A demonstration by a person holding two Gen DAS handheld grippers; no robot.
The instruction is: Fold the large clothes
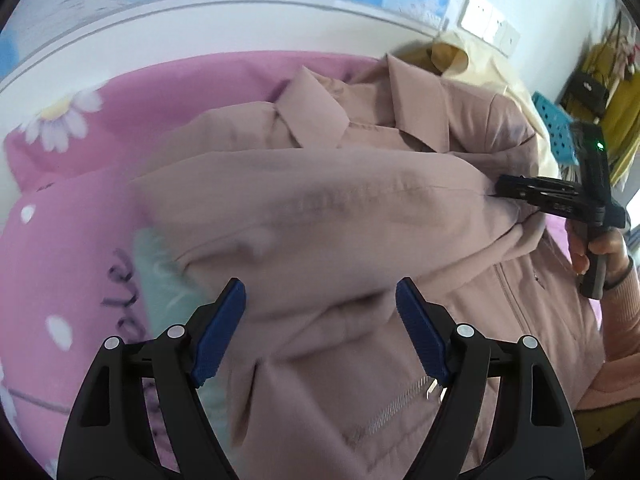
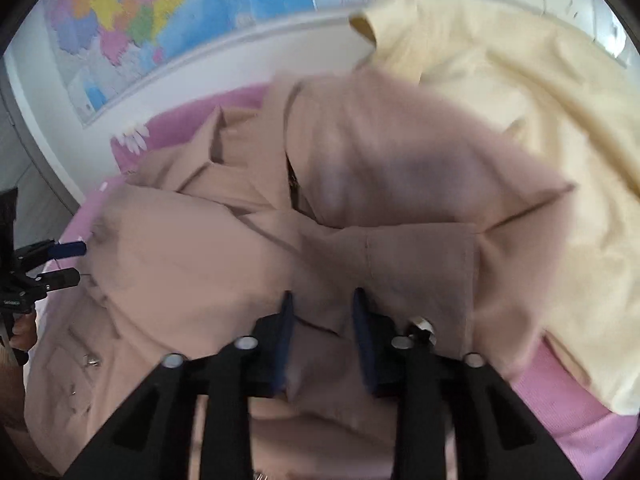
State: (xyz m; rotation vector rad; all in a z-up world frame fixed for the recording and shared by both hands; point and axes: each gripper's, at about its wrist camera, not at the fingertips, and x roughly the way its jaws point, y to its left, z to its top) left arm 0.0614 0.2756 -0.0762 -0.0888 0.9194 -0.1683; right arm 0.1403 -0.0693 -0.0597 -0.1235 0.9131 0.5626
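Your left gripper [image 1: 320, 320] stands wide apart over the pink jacket [image 1: 340, 208], gripping nothing. Your right gripper [image 2: 323, 340] is part-parted with a jacket fold between its pads; whether they pinch it is unclear. The jacket lies on the pink blanket [image 1: 60, 248], beside a cream garment [image 2: 540, 128].

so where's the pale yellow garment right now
The pale yellow garment fills the upper right of the right wrist view, lying on the pink bedspread beside the dusty pink zip jacket, partly tucked under its collar end.
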